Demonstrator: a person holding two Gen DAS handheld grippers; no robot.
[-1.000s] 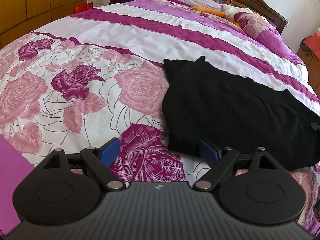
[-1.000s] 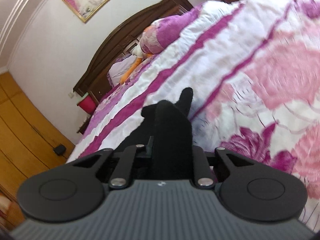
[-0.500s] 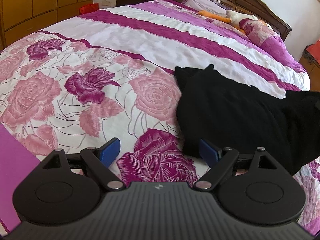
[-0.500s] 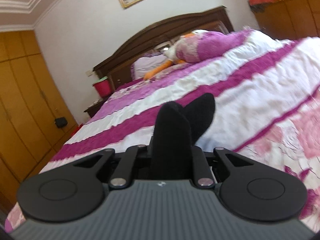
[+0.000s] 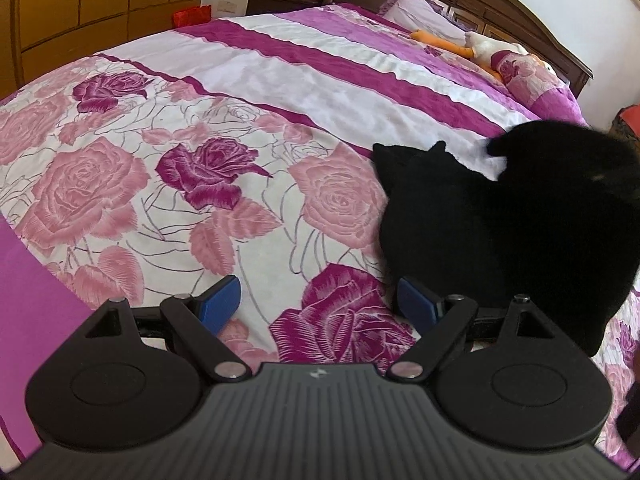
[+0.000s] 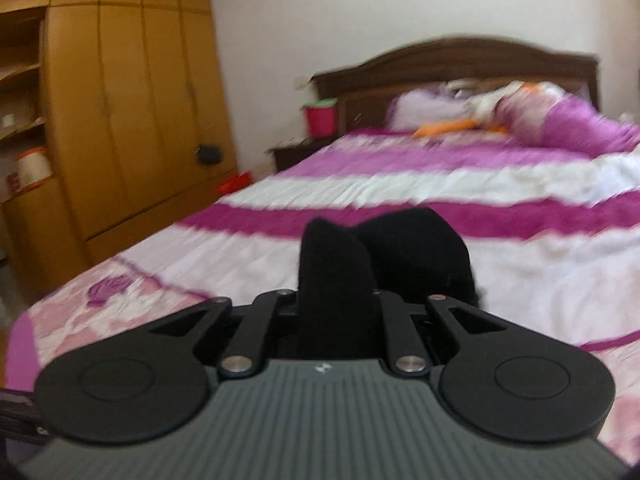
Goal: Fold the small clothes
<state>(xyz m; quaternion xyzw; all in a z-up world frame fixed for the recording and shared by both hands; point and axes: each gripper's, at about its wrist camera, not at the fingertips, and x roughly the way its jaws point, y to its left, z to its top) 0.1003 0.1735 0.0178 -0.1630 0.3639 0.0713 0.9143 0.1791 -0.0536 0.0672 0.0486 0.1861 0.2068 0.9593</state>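
Left wrist view: black garment (image 5: 500,232) lies on the floral bedspread (image 5: 160,184), its far end lifted and curling over. Left gripper (image 5: 318,302) spread wide, holding nothing, blue pads (image 5: 220,300) above the cover. Right wrist view only: right gripper (image 6: 335,300) clamped on a garment fold; wooden wardrobe (image 6: 120,100), headboard (image 6: 460,60), red bucket (image 6: 320,118).
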